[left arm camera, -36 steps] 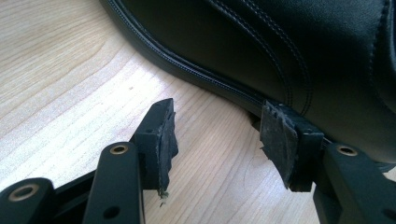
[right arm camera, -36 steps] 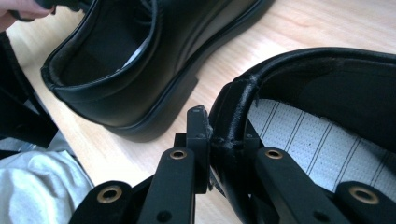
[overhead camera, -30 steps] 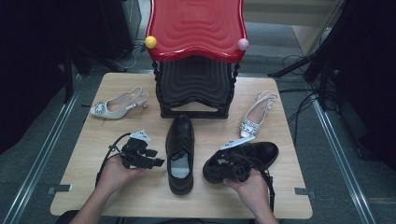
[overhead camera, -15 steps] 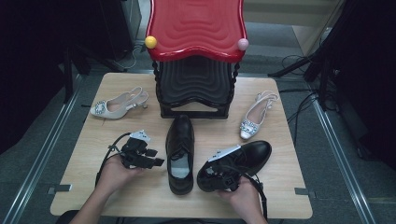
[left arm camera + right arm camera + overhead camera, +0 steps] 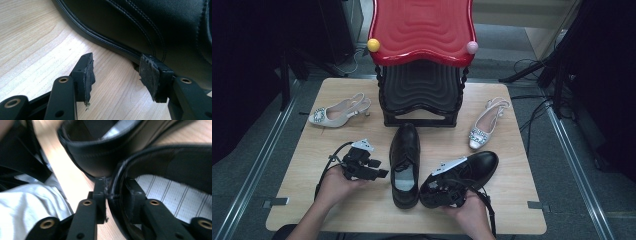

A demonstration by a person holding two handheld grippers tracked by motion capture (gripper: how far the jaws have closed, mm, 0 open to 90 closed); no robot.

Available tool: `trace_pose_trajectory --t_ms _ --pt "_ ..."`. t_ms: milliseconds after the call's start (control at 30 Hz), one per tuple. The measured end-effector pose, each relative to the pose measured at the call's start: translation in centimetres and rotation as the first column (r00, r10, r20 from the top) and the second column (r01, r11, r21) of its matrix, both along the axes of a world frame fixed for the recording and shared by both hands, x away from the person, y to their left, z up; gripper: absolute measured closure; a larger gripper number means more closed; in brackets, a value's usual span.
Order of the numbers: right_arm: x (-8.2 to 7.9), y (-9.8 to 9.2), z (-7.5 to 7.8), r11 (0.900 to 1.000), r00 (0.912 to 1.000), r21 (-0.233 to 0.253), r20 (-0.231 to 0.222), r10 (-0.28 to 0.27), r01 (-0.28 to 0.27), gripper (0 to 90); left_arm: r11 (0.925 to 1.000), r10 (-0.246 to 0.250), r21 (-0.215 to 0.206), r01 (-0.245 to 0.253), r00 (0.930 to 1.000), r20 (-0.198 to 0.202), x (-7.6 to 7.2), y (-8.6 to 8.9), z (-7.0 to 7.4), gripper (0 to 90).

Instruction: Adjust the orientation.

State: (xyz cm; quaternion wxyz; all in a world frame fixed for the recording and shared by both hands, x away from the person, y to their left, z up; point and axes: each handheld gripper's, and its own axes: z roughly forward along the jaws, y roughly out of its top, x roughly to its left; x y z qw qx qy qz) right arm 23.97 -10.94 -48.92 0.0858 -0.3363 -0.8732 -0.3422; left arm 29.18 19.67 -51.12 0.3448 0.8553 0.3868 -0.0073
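Note:
Two black leather shoes lie on the wooden table [image 5: 312, 170]. One black shoe [image 5: 406, 162] stands in the middle, toe pointing away from me. My left gripper [image 5: 381, 168] rests just left of it, open, its jaws [image 5: 117, 72] spread over bare wood beside the shoe's side [image 5: 155, 27]. The second black shoe [image 5: 467, 175] lies angled to the right, heel close to the first shoe's heel. My right gripper [image 5: 436, 190] is shut on its heel collar [image 5: 113, 192], one jaw inside over the striped insole [image 5: 175, 195]. The first shoe's heel [image 5: 95, 157] sits just beyond.
Stacked stools, a red one [image 5: 422, 30] over a black one [image 5: 422, 95], stand at the table's back middle. A silver slingback heel [image 5: 339, 111] lies at the back left, its mate [image 5: 486, 125] at the right. A pale sleeve [image 5: 30, 202] shows near the front edge.
My right gripper has dragged the second black shoe left and toward me, bringing its heel close beside the middle shoe. The left gripper has stayed put.

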Motion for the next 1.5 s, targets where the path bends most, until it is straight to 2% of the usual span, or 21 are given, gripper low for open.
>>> trace_pose_trajectory --t_ms 33,100,300,367,400,467,500,600,633,733,767,800,833,867,933,967,1100,1200,1300,1367,1500 --pt "0.1 -0.2 0.2 1.0 1.0 0.027 -0.003 -0.005 0.005 72.7 1.0 0.001 -0.003 -0.001 1.0 0.0 0.0 0.0 0.0 45.4" --pt "0.1 -1.3 1.4 0.996 0.9992 0.089 0.032 -0.026 0.023 73.2 1.0 -0.001 0.003 0.001 1.0 0.002 0.1 0.1 0.1 45.5" --pt "0.0 -3.0 2.9 0.988 0.9962 0.153 0.077 -0.04 0.028 74.9 1.0 -0.001 -0.002 0.001 1.0 0.007 0.2 0.1 0.1 45.4" --pt "-0.2 -4.4 3.9 0.984 0.9885 0.171 0.129 -0.079 0.057 77.4 1.0 -0.002 -0.001 0.002 1.0 0.008 0.2 0.1 0.1 45.4" --pt "-0.2 -4.4 3.9 0.984 0.9885 0.171 0.129 -0.079 0.057 77.4 1.0 -0.003 -0.001 0.003 1.0 0.008 0.3 0.0 0.1 45.4" --pt "-0.1 -6.1 4.3 0.98 0.9762 0.169 0.17 -0.135 0.107 81.5 1.0 -0.008 -0.002 0.008 0.9999 0.009 0.4 0.0 0.2 45.4" --pt "-0.1 -6.1 4.3 0.98 0.9762 0.169 0.17 -0.135 0.107 81.5 1.0 -0.008 -0.002 0.008 0.9999 0.009 0.4 0.0 0.2 45.4" --pt "0.1 -8.1 4.0 0.972 0.9606 0.152 0.188 -0.205 0.178 85.0 1.0 -0.008 -0.005 0.008 0.9999 0.01 0.5 -0.2 0.1 45.3" --pt "0.2 -9.0 3.7 0.965 0.95 0.156 0.198 -0.241 0.213 86.2 0.9999 -0.008 -0.006 0.008 0.9999 0.009 0.6 -0.3 0.1 45.4" --pt "0.3 -10.4 3.1 0.955 0.9338 0.154 0.217 -0.285 0.255 88.5 0.9999 -0.015 0.001 0.015 0.9998 0.01 0.8 -0.4 0.2 45.3" --pt "0.3 -10.4 3.1 0.955 0.9338 0.154 0.217 -0.285 0.255 88.5 0.9999 -0.015 0.001 0.015 0.9998 0.01 0.8 -0.4 0.2 45.3" --pt "0.5 -11.1 2.6 0.95 0.9258 0.139 0.224 -0.305 0.279 90.0 0.9999 -0.014 -0.004 0.014 0.9998 0.012 0.8 -0.4 0.2 45.4" --pt "0.5 -11.1 2.6 0.95 0.9258 0.139 0.224 -0.305 0.279 90.0 0.9999 -0.014 -0.007 0.014 0.9998 0.012 0.9 -0.4 0.1 45.4" --pt "0.6 -11.9 2.2 0.944 0.9171 0.127 0.229 -0.326 0.304 90.0 0.9998 -0.017 -0.01 0.017 0.9998 0.012 1.0 -0.4 0.1 45.4" --pt "0.6 -12.1 2.1 0.943 0.9147 0.124 0.232 -0.331 0.309 90.0 0.9998 -0.013 -0.013 0.013 0.9998 0.012 1.0 -0.4 0.0 45.4" --pt "0.8 -12.8 1.8 0.935 0.9073 0.117 0.227 -0.354 0.335 90.0 0.9998 -0.01 -0.019 0.01 0.9999 0.008 1.1 -0.4 0.0 45.4" --pt "0.8 -13.8 1.3 0.927 0.8975 0.098 0.23 -0.376 0.363 90.0 0.9997 -0.012 -0.02 0.012 0.9999 0.009 1.2 -0.4 0.0 45.4" --pt "1.2 -15.3 0.3 0.91 0.886 0.072 0.21 -0.413 0.408 90.0 0.9997 -0.013 -0.022 0.013 0.9999 0.009 1.2 -0.4 0.0 45.4" --pt "1.4 -16.0 -0.2 0.902 0.8818 0.059 0.193 -0.43 0.427 90.0 0.9997 -0.013 -0.021 0.013 0.9999 0.01 1.2 -0.4 0.0 45.4" --pt "1.9 -16.4 -0.8 0.899 0.8858 0.028 0.16 -0.436 0.437 90.0 0.9997 -0.014 -0.019 0.014 0.9998 0.012 1.2 -0.4 0.0 45.4" --pt "2.1 -16.2 -1.3 0.901 0.8915 0.014 0.141 -0.431 0.433 90.0 0.9997 -0.013 -0.019 0.014 0.9998 0.012 1.2 -0.4 0.0 45.4"
